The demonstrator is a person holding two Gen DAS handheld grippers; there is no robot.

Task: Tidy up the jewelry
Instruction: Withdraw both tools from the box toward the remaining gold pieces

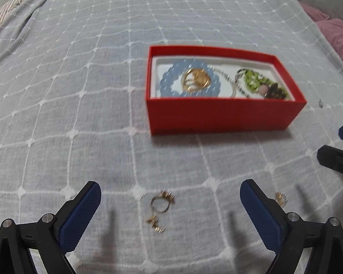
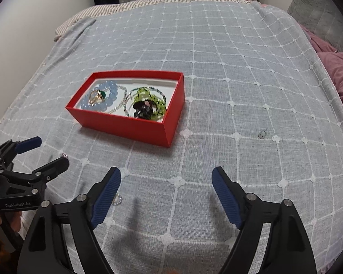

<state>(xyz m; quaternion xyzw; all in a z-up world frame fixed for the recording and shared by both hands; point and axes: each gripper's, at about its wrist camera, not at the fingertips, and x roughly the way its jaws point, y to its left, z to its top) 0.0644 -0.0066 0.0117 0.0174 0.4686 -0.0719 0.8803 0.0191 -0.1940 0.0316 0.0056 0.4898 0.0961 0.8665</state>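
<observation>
My left gripper [image 1: 170, 202] hangs over the bedspread [image 1: 80, 114] with its 2 jaws spread wide and nothing clamped. A gold ring [image 1: 162, 202] lies on the cloth almost midway between the pads, with a small gold charm piece [image 1: 155, 225] just nearer me. Both sit toward the near edge of the bed, loose on the fabric, a little blurred, so I cannot tell their exact shape. The pair runs roughly toward and away from me, crosswise to the line between my pads, so a straight descent should bracket the ring.

My right gripper [image 2: 166, 196] is also wide apart and holds nothing. A second small ring [image 2: 117, 199] lies just beside its left pad, partly hidden behind it. That one falls to the right hand, I judge, and the gold ring to the left.

Both claws tilt steeply down at the cloth.

Farther out, toward the middle of the bed, the red box [image 2: 130, 126] stands open, already holding a blue bead bracelet [image 2: 112, 93], a gold ring with a green stone [image 2: 97, 96] and green beads [image 2: 148, 98].
</observation>
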